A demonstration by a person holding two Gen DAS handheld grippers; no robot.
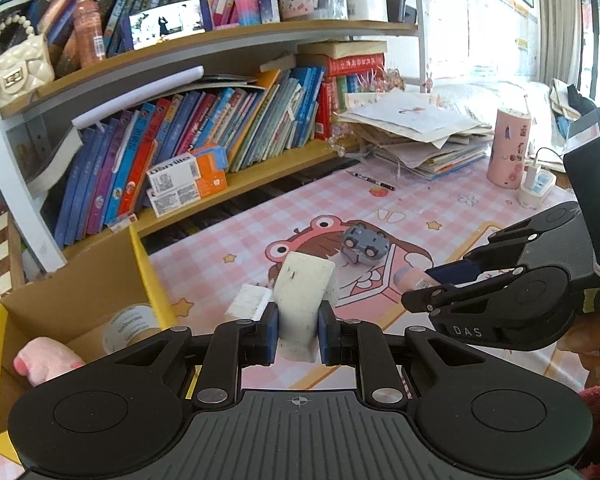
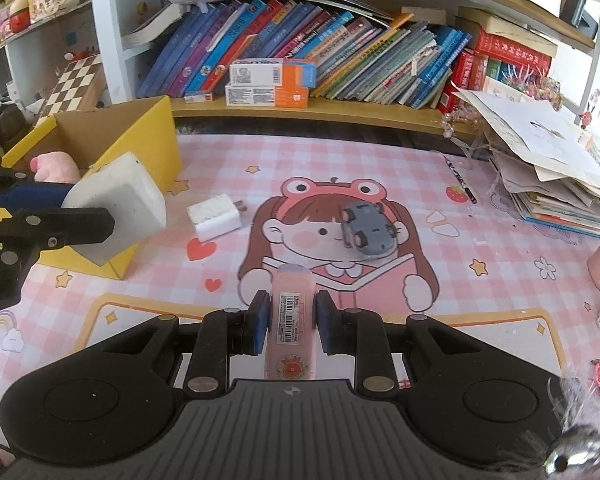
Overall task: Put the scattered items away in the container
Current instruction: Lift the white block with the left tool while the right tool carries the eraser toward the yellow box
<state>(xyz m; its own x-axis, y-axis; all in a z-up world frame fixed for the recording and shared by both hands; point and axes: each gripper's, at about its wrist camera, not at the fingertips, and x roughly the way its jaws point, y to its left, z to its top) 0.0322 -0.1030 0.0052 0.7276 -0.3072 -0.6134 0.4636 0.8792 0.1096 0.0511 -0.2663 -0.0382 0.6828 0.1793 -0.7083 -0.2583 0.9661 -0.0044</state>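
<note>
The white block is matt and faintly speckled. The pink tube is smooth plastic with a printed paper label. The grey toy car is matt plastic. The container is corrugated cardboard, yellow outside, raw brown inside; its pink toy is plush cloth. The desk mat is smooth, with slight sheen.

Daylight enters from the curtained window at upper right of the left wrist view and is overexposed there. The pink checked tabletop mat is evenly bright, with soft shadows. Fisheye distortion curves the wooden bookshelf boards; corners vignette black. Focus is mostly sharp.
</note>
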